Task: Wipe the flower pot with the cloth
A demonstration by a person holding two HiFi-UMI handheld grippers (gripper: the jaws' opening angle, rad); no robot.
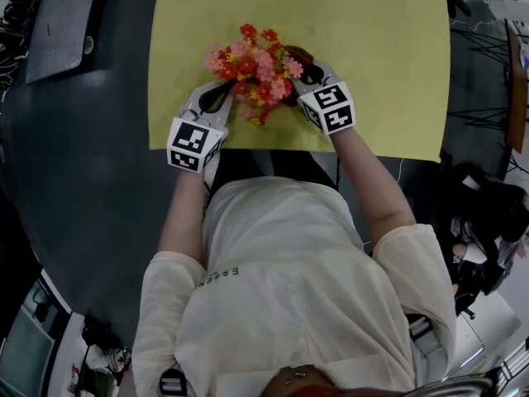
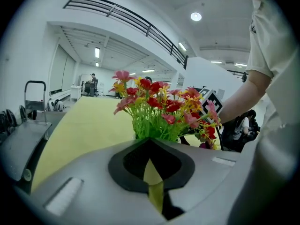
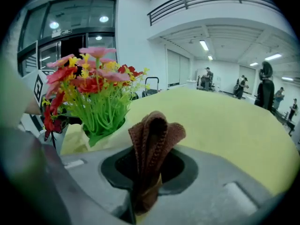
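Flower pot (image 3: pixel 72 139) pinched in left fingers (image 2: pixel 117 170) | right fingers (image 3: pixel 187 172), just beside it, clamped on cloth (image 3: pixel 152 139)

The cloth (image 3: pixel 152 137) in the jaws of the right gripper (image 3: pixel 149 172) is brown knitted fabric, ribbed and matt. That gripper and the left gripper (image 2: pixel 151 172) have smooth, matt grey plastic shells; their black pads (image 3: pixel 180 170) show a fine dimpled grain. The flowers (image 3: pixel 93 86) look plastic, with slightly glossy green stems. The flower pot (image 3: pixel 75 137) is pale cream, matt. A matt yellow sheet (image 1: pixel 372 56) lies on the smooth, dark, dull table (image 1: pixel 91 188).
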